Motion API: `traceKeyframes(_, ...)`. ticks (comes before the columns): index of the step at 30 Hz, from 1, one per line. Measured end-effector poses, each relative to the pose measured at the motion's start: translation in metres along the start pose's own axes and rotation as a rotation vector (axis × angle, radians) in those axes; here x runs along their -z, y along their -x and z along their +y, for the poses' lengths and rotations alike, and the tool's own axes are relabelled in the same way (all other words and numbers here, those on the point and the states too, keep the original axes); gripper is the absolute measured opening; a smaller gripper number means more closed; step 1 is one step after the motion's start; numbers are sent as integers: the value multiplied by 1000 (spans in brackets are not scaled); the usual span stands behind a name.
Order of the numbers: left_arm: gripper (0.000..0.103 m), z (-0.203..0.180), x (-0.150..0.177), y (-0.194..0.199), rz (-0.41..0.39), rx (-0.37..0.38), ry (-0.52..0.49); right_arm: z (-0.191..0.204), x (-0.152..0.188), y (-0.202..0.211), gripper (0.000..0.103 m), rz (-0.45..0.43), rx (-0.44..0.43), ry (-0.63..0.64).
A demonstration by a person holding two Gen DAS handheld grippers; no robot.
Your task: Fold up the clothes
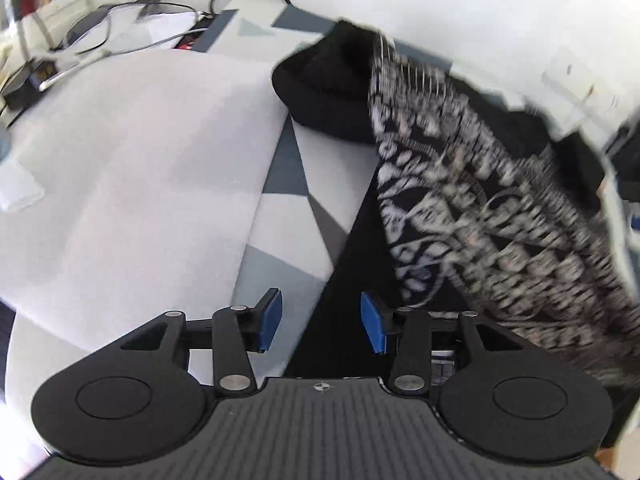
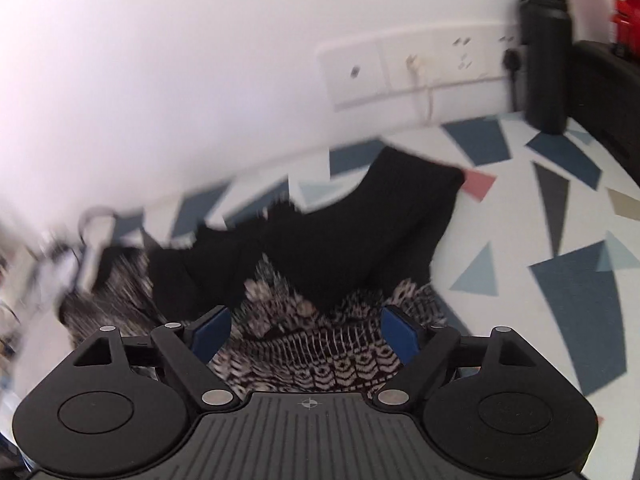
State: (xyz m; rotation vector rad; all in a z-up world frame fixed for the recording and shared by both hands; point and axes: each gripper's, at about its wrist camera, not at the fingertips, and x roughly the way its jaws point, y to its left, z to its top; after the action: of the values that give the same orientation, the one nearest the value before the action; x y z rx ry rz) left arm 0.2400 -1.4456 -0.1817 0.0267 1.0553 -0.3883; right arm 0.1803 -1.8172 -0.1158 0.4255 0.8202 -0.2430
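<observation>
A black garment with a black-and-white patterned panel (image 1: 460,184) lies on a cloth with blue and grey triangles (image 1: 288,168). My left gripper (image 1: 322,320) is open just above the garment's black edge, blue pads apart with nothing pressed between them. In the right wrist view the same garment (image 2: 360,232) lies bunched, its black ribbed part behind the patterned part (image 2: 304,344). My right gripper (image 2: 306,332) stands wide open over the patterned fabric, which shows between the fingers without being pinched.
A pale grey folded cloth (image 1: 140,168) lies left of the garment. Cables and small devices (image 1: 80,48) crowd the far left. A white wall with a socket strip (image 2: 420,68) runs behind, and a black bottle (image 2: 544,52) stands at the far right.
</observation>
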Motion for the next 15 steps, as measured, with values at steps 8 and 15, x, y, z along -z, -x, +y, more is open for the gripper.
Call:
traceKeyframes(8,27,-21,-6,-9,-24,-23,-35,14,20,-69,73,89,126,163)
traceKeyframes(15,8,-25,-8,6,-86,-90,8,9,15,-75,73,91,178,194)
